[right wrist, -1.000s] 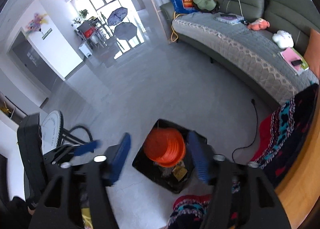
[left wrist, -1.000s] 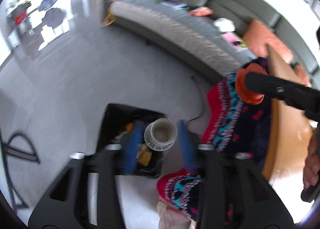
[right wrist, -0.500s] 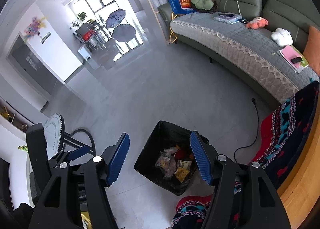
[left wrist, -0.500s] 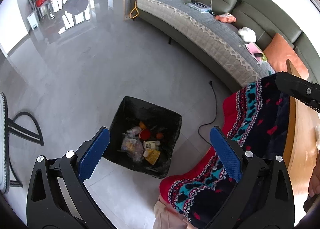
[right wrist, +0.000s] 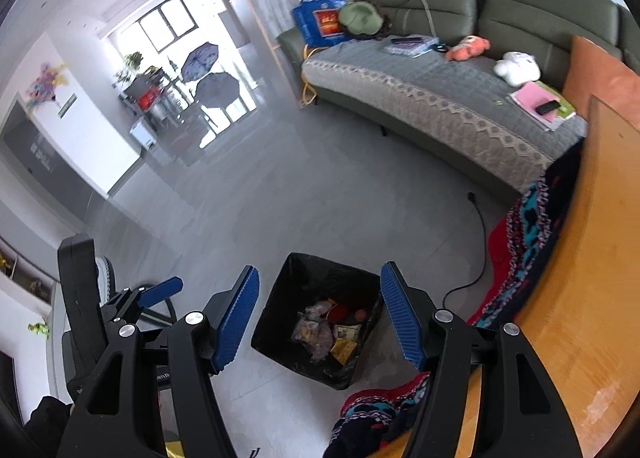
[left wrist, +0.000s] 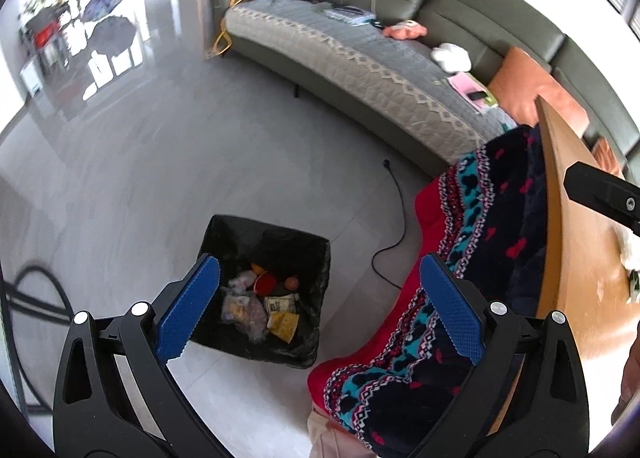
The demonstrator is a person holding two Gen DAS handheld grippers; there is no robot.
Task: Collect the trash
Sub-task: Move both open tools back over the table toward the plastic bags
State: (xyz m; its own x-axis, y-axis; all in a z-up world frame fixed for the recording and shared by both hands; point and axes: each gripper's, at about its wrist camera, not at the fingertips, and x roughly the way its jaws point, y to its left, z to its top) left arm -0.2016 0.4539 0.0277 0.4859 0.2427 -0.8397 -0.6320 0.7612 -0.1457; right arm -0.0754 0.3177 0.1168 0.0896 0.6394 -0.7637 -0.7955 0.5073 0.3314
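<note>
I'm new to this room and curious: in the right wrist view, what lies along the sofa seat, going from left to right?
Blue shopping bag → green hat → flat clear package → orange plush toy → white plush toy → pink book with a dark remote on it → orange cushion.

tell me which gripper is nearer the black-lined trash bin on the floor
Hard to call, roughly equal. The left gripper and the right gripper both hang open and empty above the black-lined trash bin, each framing it between its blue pads; the left sits beside the right.
</note>
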